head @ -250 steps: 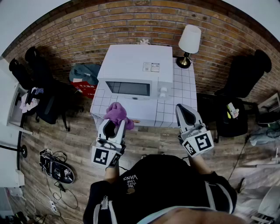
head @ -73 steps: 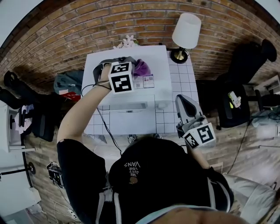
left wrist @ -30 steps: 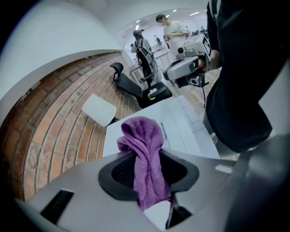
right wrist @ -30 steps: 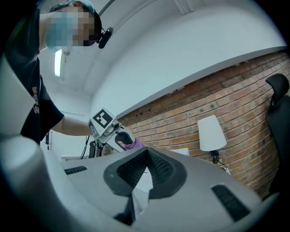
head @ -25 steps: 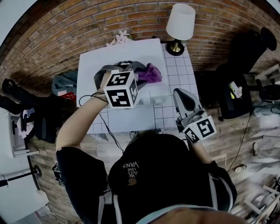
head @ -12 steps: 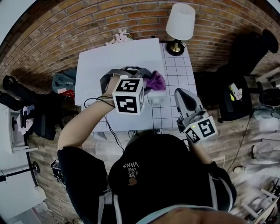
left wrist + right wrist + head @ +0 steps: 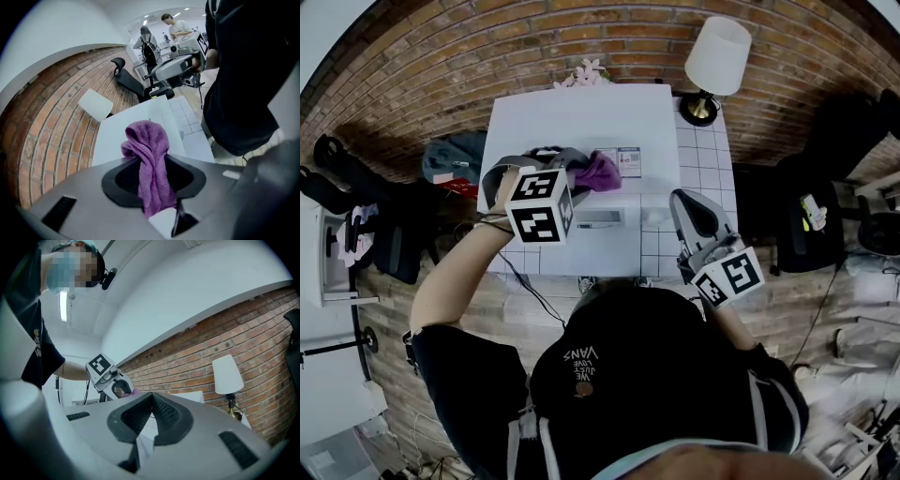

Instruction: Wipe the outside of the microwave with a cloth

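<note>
Right hand-held gripper (image 7: 151,397) is nearest the person, at about 4 o'clock from the microwave (image 7: 581,117) and over the front right part of the white tiled bench (image 7: 713,169). Its jaws are drawn together at the tips, with nothing between them, and they point towards 12 o'clock, well apart from the microwave's top.

Farther out, at about 10 o'clock from that gripper, the left hand-held gripper (image 7: 153,160) reaches over the microwave on an outstretched bare arm, with its marker cube facing up. Its jaws are clamped on a purple cloth (image 7: 146,138). The cloth is bunched, and a folded lump of it sticks out past the jaw tips. In the head view the cloth lies over the front part of the microwave's white top, towards its right side and just beside a small printed label (image 7: 620,161). Whether it presses on the surface cannot be told.

The microwave fills most of the bench, leaving a bare strip of tiles at 3 o'clock. At the far end of that strip, about 1 o'clock from the microwave, stands a lamp (image 7: 718,56) with a white shade. Pale flowers (image 7: 589,73) show at 12 o'clock behind the microwave, against the brick wall (image 7: 487,47).
</note>
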Tool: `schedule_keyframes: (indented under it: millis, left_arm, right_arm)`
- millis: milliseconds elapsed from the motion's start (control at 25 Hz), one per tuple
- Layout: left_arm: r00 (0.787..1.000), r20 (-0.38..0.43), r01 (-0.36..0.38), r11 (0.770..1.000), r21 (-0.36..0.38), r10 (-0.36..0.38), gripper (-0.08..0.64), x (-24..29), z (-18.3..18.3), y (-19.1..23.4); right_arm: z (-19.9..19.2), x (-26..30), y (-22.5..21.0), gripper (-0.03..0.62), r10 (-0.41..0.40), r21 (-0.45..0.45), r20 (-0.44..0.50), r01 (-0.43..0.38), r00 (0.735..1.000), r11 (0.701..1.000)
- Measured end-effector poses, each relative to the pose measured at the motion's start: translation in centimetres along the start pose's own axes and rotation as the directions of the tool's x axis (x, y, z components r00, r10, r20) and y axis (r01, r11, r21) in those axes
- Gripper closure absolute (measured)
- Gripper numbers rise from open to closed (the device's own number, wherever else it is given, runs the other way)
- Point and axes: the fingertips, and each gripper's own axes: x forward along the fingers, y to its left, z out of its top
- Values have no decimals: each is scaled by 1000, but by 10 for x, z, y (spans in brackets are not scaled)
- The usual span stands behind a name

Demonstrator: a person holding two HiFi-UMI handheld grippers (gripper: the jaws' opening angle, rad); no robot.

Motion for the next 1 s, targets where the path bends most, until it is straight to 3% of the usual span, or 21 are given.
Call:
schedule_keyframes:
  millis: [320, 600, 800, 1000]
  left_arm:
    - [997, -72, -48, 986, -157, 37, 417, -33, -101, -14]
    - [993, -90, -96, 964, -248, 76, 417, -67, -179, -23]
    - [993, -44, -115, 954, -276, 107, 417, -86, -220, -30]
    - [980, 78, -149, 939, -310, 181, 417, -102, -246, -29]
  right_arm:
    - [-4, 36, 31, 595, 52, -16, -23, -52, 998, 999]
    - [-9, 72, 67, 594, 61, -32, -36, -62, 998, 998]
    - [-12, 99, 97, 594, 45, -41, -26, -46, 999, 998]
    - [-21, 124, 135, 594, 21, -43, -17, -22, 1000, 999]
